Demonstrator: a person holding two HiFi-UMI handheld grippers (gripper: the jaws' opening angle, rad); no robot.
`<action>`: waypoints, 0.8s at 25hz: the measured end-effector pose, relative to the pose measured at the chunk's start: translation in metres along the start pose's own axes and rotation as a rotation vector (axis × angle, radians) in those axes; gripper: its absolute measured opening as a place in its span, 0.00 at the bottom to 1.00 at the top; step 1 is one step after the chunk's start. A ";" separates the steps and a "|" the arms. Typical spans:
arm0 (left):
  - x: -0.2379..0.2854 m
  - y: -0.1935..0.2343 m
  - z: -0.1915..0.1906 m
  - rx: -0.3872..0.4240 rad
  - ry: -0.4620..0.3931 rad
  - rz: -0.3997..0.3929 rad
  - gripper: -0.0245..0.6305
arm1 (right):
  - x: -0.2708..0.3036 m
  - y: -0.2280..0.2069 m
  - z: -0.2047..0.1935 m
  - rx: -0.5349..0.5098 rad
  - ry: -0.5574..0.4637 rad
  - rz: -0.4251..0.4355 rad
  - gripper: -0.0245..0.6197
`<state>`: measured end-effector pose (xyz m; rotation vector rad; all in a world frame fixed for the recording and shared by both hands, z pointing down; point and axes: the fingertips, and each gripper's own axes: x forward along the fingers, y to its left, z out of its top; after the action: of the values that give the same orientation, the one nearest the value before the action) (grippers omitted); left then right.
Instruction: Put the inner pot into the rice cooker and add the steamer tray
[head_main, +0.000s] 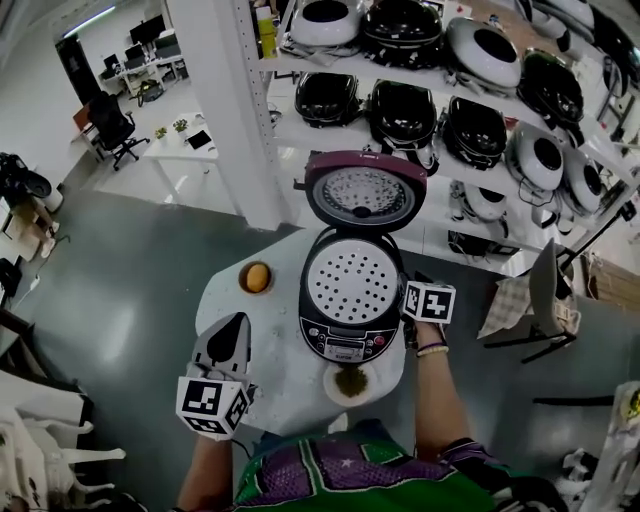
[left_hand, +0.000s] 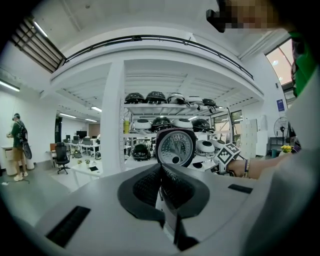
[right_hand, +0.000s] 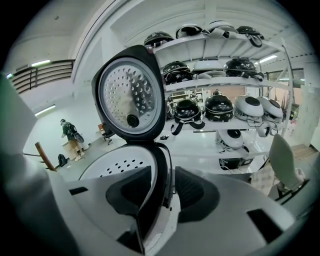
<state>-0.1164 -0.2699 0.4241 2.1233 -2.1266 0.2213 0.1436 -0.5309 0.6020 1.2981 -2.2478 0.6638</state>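
Note:
The rice cooker (head_main: 345, 340) stands on a round white table (head_main: 275, 385) with its maroon lid (head_main: 364, 190) raised. A white perforated steamer tray (head_main: 352, 282) lies in its mouth and hides whatever sits under it. My right gripper (head_main: 408, 300) is at the cooker's right rim. In the right gripper view its jaws (right_hand: 167, 177) straddle the dark rim (right_hand: 161, 160) with a gap on the right side, so it is open. My left gripper (head_main: 232, 328) hovers over the table left of the cooker, shut and empty (left_hand: 161, 172).
A small dish with an orange thing (head_main: 256, 277) sits left of the cooker. A white bowl with dark contents (head_main: 350, 382) lies at the table's near edge. Shelves of other cookers (head_main: 440, 110) stand behind. A chair with a cloth (head_main: 540, 295) is at the right.

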 end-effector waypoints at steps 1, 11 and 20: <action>0.001 0.001 0.001 -0.001 -0.006 -0.011 0.07 | -0.007 -0.006 -0.004 0.011 -0.003 -0.016 0.26; 0.002 -0.007 0.019 0.017 -0.057 -0.148 0.07 | -0.095 -0.041 -0.037 0.091 -0.057 -0.125 0.26; -0.031 0.003 0.036 0.005 -0.099 -0.209 0.07 | -0.170 -0.028 -0.046 0.082 -0.125 -0.189 0.30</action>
<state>-0.1189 -0.2463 0.3831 2.3839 -1.9344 0.1015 0.2513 -0.4026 0.5399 1.6101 -2.1778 0.6264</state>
